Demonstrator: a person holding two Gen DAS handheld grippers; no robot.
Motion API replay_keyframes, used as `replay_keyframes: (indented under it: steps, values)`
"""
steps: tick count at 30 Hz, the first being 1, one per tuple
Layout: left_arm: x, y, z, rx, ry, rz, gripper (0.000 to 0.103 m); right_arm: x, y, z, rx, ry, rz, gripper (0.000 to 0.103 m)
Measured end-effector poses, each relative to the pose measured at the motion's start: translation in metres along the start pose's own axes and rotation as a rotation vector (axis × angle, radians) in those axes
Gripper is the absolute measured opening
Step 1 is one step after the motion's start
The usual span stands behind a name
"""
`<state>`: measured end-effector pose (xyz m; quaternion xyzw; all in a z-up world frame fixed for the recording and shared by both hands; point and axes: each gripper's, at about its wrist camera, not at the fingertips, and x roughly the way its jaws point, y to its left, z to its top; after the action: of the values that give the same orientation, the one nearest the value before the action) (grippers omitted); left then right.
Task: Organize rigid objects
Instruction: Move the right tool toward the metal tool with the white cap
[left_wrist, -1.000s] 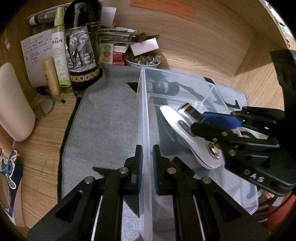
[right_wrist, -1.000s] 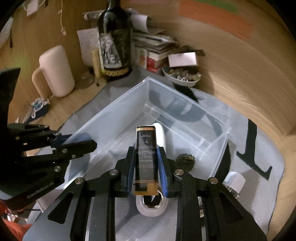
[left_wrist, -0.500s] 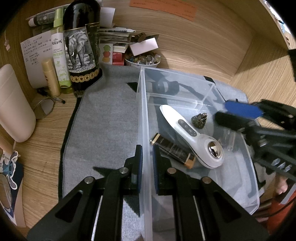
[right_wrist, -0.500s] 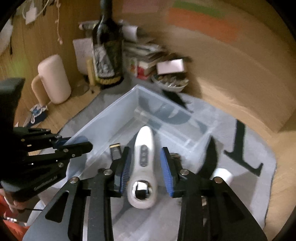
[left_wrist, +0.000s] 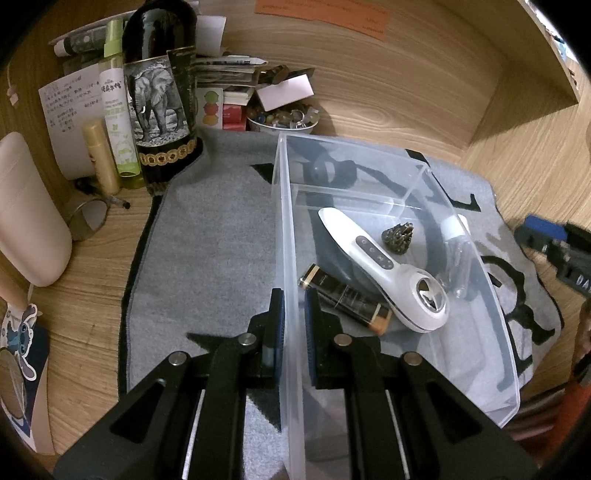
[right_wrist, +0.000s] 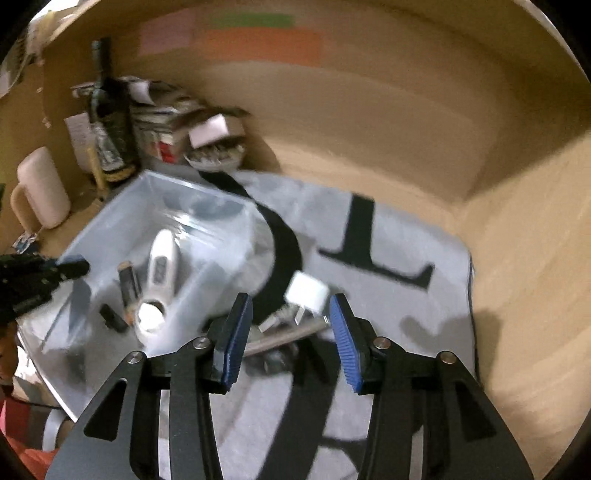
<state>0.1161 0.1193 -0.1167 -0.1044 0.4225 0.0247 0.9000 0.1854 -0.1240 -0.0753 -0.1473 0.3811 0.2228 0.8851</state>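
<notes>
A clear plastic bin (left_wrist: 284, 229) sits on a grey mat. Inside lie a white handheld device (left_wrist: 384, 266), a black and gold tube (left_wrist: 345, 299) and a small dark cone-shaped ornament (left_wrist: 398, 236). My left gripper (left_wrist: 293, 325) is shut on the bin's left wall. My right gripper (right_wrist: 291, 328) is open and empty, outside the bin to its right, above a small bottle with a white cap (right_wrist: 306, 295) lying on the mat. That bottle also shows through the bin's right wall in the left wrist view (left_wrist: 456, 247). The bin (right_wrist: 110, 221) is at left in the blurred right wrist view.
The grey mat (left_wrist: 207, 258) with black letters covers the wooden desk. At the back left stand a dark elephant-label bottle (left_wrist: 159, 99), a green spray bottle (left_wrist: 118, 114), a bowl of beads (left_wrist: 282, 120) and stacked papers. A beige mug (left_wrist: 29, 214) is at far left.
My right gripper let go of the black and gold tube into the bin, opened, and swung out to the right over the mat. My left gripper kept its hold on the bin wall.
</notes>
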Motion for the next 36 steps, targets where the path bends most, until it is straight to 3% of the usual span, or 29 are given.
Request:
replay_keyframes:
  steps: [8,14,18,24,26,27,36]
  values:
    - [0.0,-0.001,0.0,0.004,-0.001,0.002,0.01,0.028,-0.008,-0.042,0.057,0.121,0.02,0.04]
    - [-0.001,-0.002,-0.001,0.004,0.001,0.001,0.01,0.051,-0.011,-0.055,0.093,0.203,0.06,0.041]
    - [-0.001,-0.002,-0.001,0.004,0.002,0.002,0.01,0.054,-0.003,-0.053,0.072,0.183,0.08,0.074]
    - [-0.001,-0.002,-0.002,0.003,0.002,0.0,0.01,0.063,0.004,-0.043,0.037,0.168,0.047,0.074]
    - [-0.001,-0.002,-0.002,0.002,0.002,-0.001,0.01,0.068,-0.001,-0.041,0.065,0.175,0.053,0.067]
    - [-0.001,-0.002,-0.002,0.001,0.002,-0.002,0.01,0.069,-0.002,-0.04,0.077,0.18,0.07,0.058]
    - [-0.002,-0.002,-0.003,0.003,0.001,-0.002,0.01,0.036,-0.001,-0.036,0.075,0.099,0.042,0.058]
